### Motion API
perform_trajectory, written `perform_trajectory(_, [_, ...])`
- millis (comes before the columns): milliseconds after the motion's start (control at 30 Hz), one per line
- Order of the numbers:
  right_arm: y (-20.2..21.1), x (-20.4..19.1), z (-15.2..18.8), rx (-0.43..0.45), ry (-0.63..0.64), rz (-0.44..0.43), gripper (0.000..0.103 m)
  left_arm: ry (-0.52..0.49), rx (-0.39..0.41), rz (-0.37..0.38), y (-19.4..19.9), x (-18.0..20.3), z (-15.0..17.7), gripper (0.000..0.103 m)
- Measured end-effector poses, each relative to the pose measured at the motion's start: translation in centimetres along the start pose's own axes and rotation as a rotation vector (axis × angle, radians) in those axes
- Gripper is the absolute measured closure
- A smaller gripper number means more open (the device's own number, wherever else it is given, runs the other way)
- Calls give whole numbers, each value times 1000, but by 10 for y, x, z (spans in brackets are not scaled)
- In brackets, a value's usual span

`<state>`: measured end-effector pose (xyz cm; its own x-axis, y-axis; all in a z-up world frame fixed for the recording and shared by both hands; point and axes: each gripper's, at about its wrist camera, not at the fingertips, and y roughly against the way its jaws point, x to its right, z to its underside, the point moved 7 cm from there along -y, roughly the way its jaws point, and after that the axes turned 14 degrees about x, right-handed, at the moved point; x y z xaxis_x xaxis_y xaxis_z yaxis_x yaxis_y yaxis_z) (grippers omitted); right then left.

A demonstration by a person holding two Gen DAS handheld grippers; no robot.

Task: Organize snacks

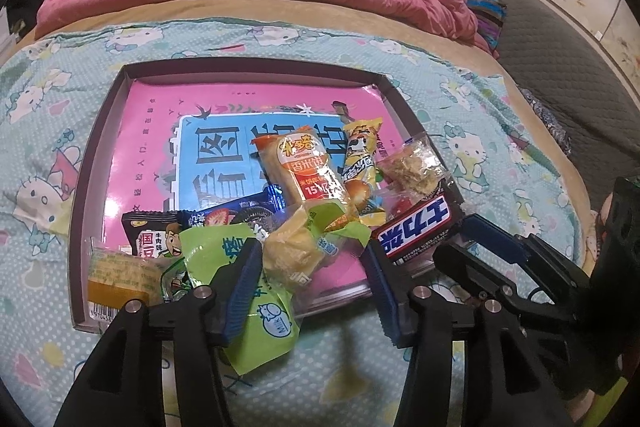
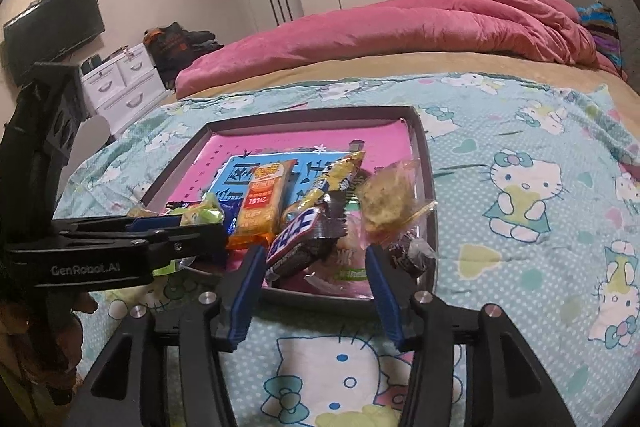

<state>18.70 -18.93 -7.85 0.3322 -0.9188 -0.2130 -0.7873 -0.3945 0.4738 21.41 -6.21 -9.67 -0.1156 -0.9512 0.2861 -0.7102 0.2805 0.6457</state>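
A shallow box tray (image 1: 96,131) with a pink and blue book inside lies on the bed; it also shows in the right wrist view (image 2: 424,155). Snacks are piled at its near edge: an orange rice cracker pack (image 1: 308,171), a yellow pack (image 1: 360,155), a Snickers bar (image 1: 416,231), a green bread pack (image 1: 256,291). My left gripper (image 1: 312,267) is open, its jaws on either side of the green bread pack. My right gripper (image 2: 316,267) is open just in front of the Snickers bar (image 2: 296,231), not touching it. The right gripper also shows in the left wrist view (image 1: 472,243).
A Hello Kitty sheet (image 2: 520,187) covers the bed. A pink duvet (image 2: 400,27) is bunched at the far side. A clear wrapped pastry (image 2: 384,203) and a small dark candy (image 2: 412,255) lie at the tray's near right corner. White drawers (image 2: 124,83) stand at left.
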Motion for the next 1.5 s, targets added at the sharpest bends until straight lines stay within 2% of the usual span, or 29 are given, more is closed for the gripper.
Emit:
perform_trajectory(167, [1, 7, 0, 3, -11, 23, 51, -6, 1, -6, 2, 1, 0, 47])
perform_trajectory(300, [0, 11, 1, -1, -13, 42, 46, -12, 10, -6, 5, 2, -2, 46])
perform_trajectory(367, [0, 12, 1, 4, -12, 48, 46, -9, 21, 2, 8, 3, -5, 43])
perform_trajectory(433, [1, 13, 0, 7, -11, 53, 46, -10, 31, 4, 12, 5, -7, 33])
perform_trajectory(533, [2, 13, -1, 12, -8, 59, 45, -10, 48, 16, 18, 8, -9, 33])
perform_trajectory(600, [4, 13, -1, 18, -2, 68, 40, -19, 55, 12, 22, 10, -10, 33])
perform_trajectory(767, [14, 8, -9, 60, 28, 80, 37, -41, 90, 1, 38, 15, -16, 26])
perform_trajectory(900, [25, 2, -16, 105, 56, 89, 28, -50, 122, -13, 51, 16, -21, 24])
perform_trajectory(1033, [37, -5, -25, 152, 86, 102, 25, -35, 150, -32, 65, 12, -24, 23])
perform_trajectory(1100, [41, -7, -27, 158, 91, 103, 20, -19, 152, -40, 71, 9, -20, 23])
perform_trajectory(1233, [50, -15, -27, 138, 92, 91, 17, 12, 132, -58, 81, 2, -3, 23])
perform_trajectory(1500, [69, -31, -6, 70, 69, 70, 13, -33, 101, -115, 103, 0, 32, 23])
